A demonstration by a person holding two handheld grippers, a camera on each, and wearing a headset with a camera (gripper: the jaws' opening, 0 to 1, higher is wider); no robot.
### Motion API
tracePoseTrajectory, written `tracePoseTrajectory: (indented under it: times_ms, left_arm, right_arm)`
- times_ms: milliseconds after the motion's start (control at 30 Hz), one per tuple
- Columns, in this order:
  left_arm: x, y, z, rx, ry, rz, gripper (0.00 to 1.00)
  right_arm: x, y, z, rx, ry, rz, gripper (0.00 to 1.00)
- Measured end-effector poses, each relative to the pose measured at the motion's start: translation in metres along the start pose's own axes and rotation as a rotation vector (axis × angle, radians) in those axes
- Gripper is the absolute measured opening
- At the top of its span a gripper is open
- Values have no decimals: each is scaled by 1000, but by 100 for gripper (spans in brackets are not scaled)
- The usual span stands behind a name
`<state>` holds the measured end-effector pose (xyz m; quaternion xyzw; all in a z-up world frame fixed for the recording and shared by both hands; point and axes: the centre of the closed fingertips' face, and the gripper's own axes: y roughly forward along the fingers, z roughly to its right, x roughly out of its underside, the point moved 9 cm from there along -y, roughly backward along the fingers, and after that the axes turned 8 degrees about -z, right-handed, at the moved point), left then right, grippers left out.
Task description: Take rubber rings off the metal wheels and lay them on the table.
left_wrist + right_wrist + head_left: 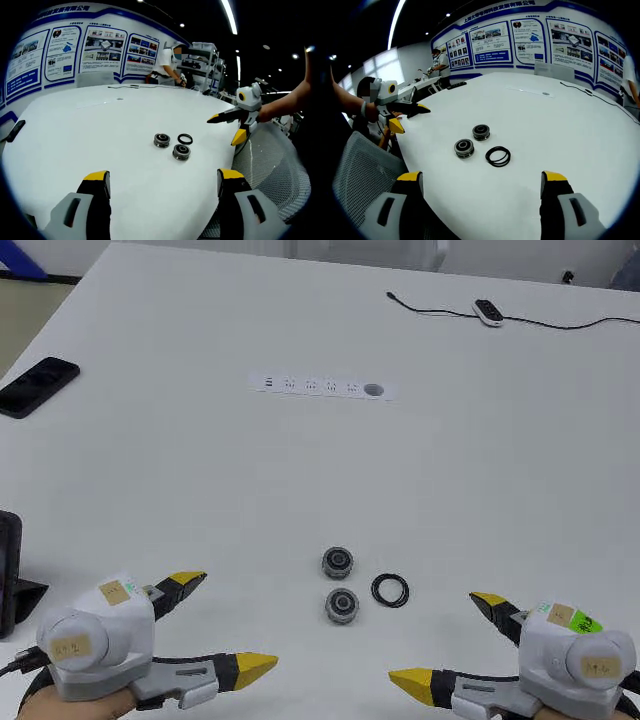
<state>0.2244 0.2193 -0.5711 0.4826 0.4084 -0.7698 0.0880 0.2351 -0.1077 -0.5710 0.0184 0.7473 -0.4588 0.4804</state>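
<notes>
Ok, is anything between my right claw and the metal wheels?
The loose rubber rings lie on the table roughly between the right claw and the farther wheel; the way to the nearer wheel looks bare.

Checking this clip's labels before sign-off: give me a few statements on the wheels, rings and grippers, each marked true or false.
1. Two metal wheels lie on the table. True.
2. The right gripper is shut on a rubber ring. False: its jaws stand open and empty, and the black rubber rings lie on the table.
3. In the head view, the rings lie just right of the wheels, apart from them. True.
4. A dark phone lies between the two wheels. False: it lies near the table's far left edge.
5. The left gripper has its jaws open and holds nothing. True.
</notes>
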Motion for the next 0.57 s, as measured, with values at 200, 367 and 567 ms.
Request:
tracePoseTrajectory:
  times_ms: [200,367,567]
  left_arm:
    - [2,0,-1,3,-5,-6,94]
    - [4,-2,-2,-1,-6,-10,94]
    - [5,-2,-4,-5,-10,-17,94]
  right_arm:
    - [0,-3,3,6,-2,1,99]
    - [1,-3,4,8,4,4,99]
    - [0,-1,4,0,14,3,99]
